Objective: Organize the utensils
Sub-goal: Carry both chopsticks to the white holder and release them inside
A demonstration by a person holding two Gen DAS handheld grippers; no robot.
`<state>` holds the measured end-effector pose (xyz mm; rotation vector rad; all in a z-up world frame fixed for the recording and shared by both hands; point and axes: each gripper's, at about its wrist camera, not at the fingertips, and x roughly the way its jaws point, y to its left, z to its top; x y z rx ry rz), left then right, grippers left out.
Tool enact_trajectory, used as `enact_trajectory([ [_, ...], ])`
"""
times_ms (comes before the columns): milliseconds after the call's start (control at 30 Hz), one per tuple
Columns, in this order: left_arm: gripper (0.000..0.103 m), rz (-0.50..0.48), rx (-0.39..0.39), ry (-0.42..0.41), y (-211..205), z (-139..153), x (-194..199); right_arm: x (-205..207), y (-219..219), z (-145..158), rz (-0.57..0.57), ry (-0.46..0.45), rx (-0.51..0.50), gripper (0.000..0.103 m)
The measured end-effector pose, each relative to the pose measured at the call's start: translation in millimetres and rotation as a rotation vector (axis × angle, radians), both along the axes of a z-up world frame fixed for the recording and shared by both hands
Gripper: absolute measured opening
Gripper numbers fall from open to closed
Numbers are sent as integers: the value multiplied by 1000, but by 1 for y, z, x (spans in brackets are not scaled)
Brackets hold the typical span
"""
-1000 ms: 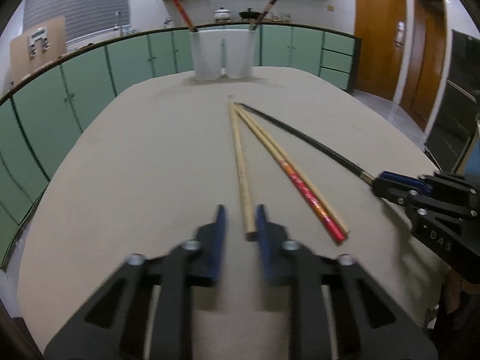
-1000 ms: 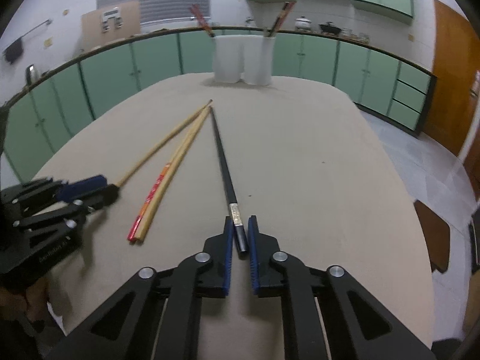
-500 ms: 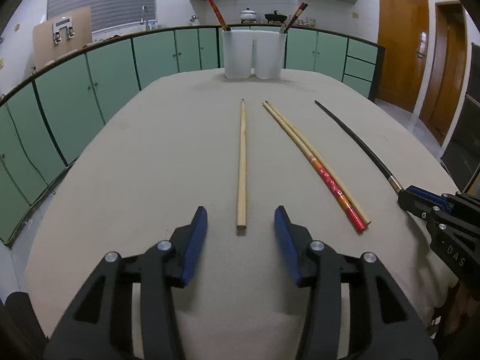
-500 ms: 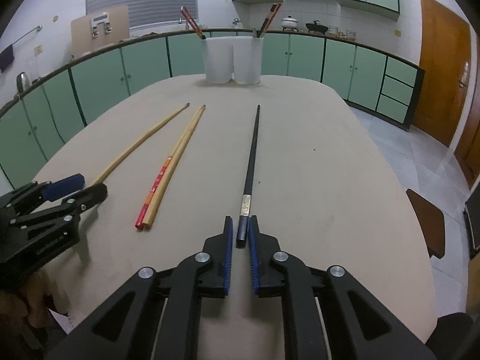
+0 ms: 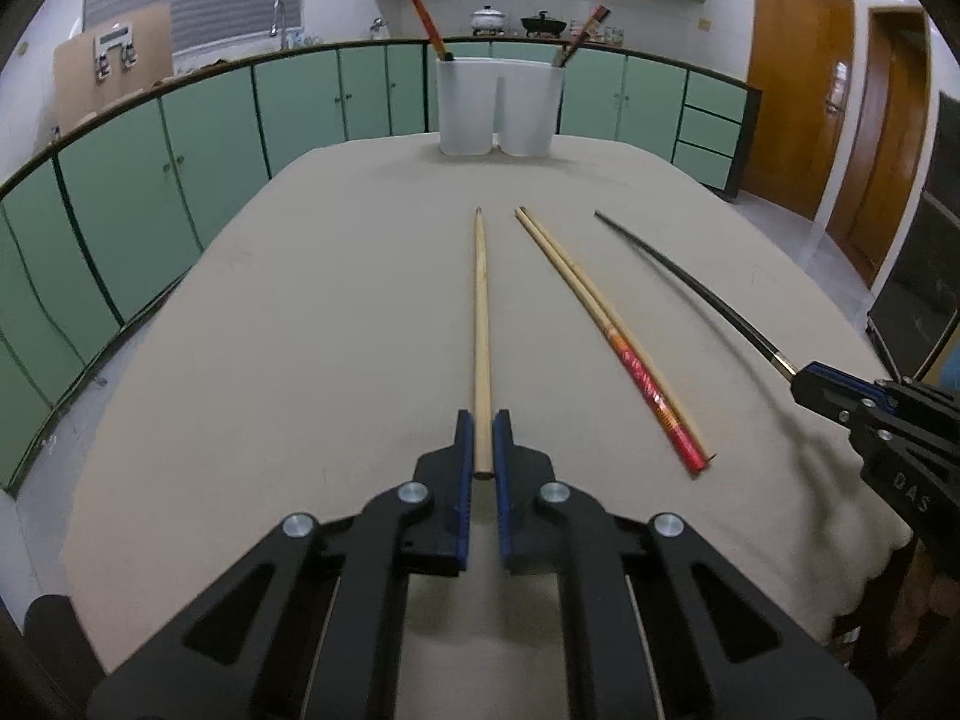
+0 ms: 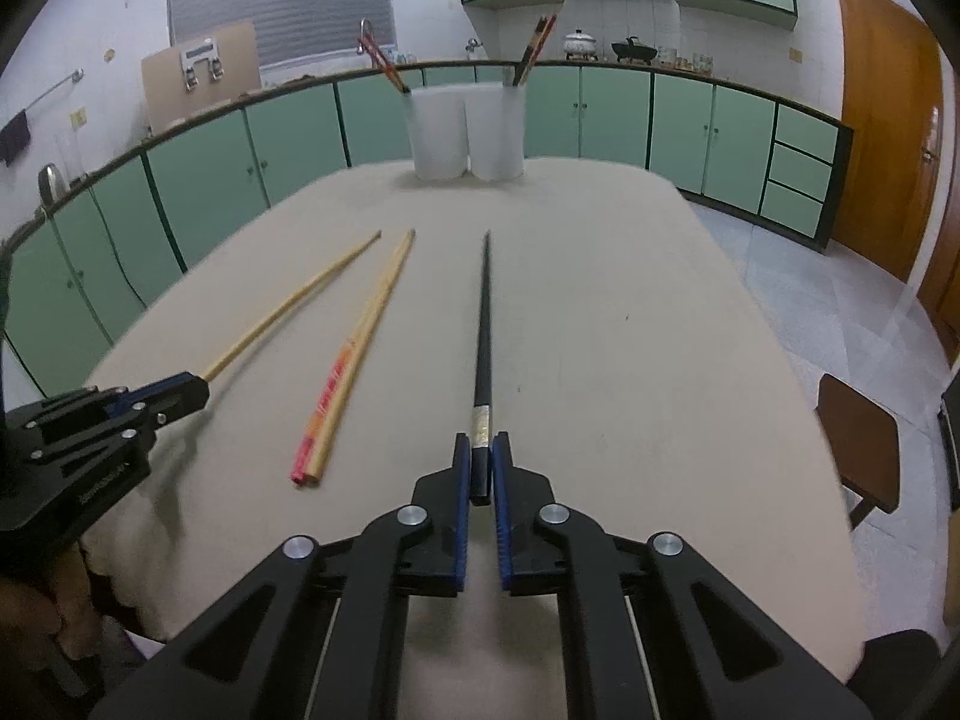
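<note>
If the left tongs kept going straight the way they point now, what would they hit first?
Probably the table: the left tongs, shut on the plain wooden chopstick, angle down at it. The white holder is much farther.

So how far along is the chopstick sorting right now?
Done: one chopstick in each cup of the white twin holder. In hand: the left tongs have just closed on the plain bamboo chopstick; the right tongs grip the black chopstick. Left: the red-ended pair on the table.
</note>
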<state>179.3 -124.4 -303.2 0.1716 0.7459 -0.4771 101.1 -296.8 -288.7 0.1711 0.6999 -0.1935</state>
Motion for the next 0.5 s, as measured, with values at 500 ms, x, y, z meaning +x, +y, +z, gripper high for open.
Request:
enact_trajectory([
  [500, 6, 21, -62, -24, 16, 118, 3, -4, -3, 113, 108, -91, -25, 7],
])
